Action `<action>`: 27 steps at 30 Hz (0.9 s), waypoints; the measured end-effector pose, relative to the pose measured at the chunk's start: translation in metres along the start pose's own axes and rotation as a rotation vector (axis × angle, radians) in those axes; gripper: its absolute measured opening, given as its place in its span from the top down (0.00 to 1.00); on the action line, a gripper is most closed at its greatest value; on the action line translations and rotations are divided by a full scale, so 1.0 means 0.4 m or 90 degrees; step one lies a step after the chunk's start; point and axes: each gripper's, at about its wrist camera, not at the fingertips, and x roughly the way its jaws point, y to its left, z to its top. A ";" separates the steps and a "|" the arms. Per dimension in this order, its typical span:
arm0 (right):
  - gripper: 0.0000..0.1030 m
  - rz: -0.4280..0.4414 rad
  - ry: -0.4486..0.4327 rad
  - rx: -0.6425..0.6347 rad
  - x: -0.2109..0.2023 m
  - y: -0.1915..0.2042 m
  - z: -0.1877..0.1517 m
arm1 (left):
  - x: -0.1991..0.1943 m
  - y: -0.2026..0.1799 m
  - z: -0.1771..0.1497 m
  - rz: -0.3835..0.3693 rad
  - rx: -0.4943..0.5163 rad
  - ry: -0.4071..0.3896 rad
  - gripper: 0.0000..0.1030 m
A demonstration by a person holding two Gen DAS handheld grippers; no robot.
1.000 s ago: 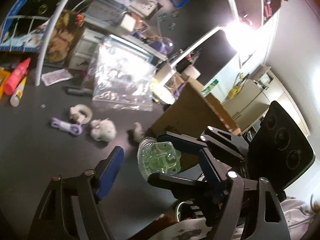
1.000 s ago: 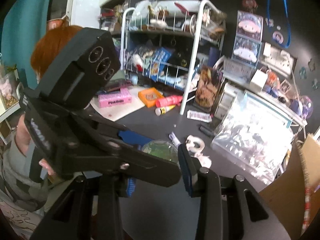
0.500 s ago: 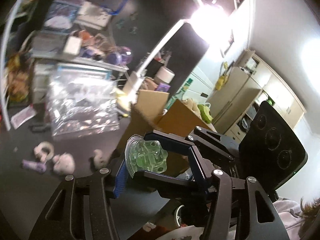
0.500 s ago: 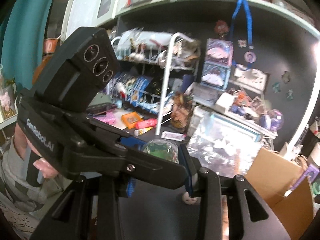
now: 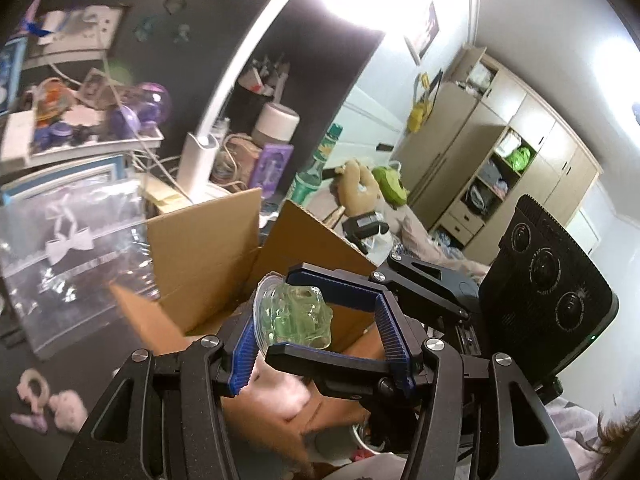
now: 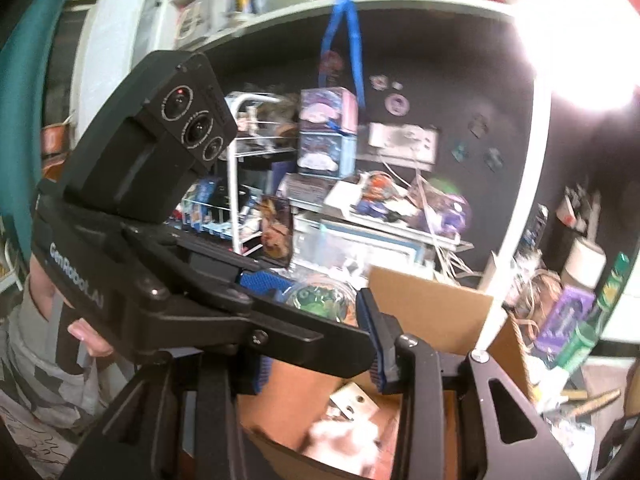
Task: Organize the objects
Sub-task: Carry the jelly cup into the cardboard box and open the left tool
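Held item: clear round capsule with a translucent green figure inside — raised above the open cardboard box.
Left gripper: the capsule touches its left blue pad, but the other pad stands off to the right, so whether the fingers grip it cannot be told.
Right gripper: reaches in from the right of the left wrist view; its black finger bars run above and below the capsule, touching it — a firm clamp cannot be told either.
Right wrist view only: capsule sits between the two blue pads, above the box; a white tag and a pale plush item lie blurred on the box floor.
Left wrist view only: clear zip bag lies just left of the box; small pale pink toys lie on the dark tabletop, lower left.
Edges: the box flaps stand up to the left and behind the capsule.
Open room: the box opening lies directly below the capsule.
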 end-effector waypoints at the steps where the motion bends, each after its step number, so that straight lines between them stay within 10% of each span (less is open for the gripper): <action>1: 0.66 -0.002 0.007 0.012 0.000 -0.019 -0.004 | 0.012 -0.004 0.005 -0.001 -0.001 0.006 0.50; 11: 0.66 -0.022 0.063 0.065 0.003 -0.111 -0.035 | 0.098 -0.025 0.036 0.012 0.019 0.062 0.50; 14: 0.66 -0.020 0.078 0.063 0.002 -0.113 -0.041 | 0.104 -0.028 0.032 0.027 0.029 0.068 0.36; 27: 0.64 -0.030 0.075 0.044 -0.028 -0.082 -0.032 | 0.000 -0.028 0.018 0.072 0.048 0.004 0.22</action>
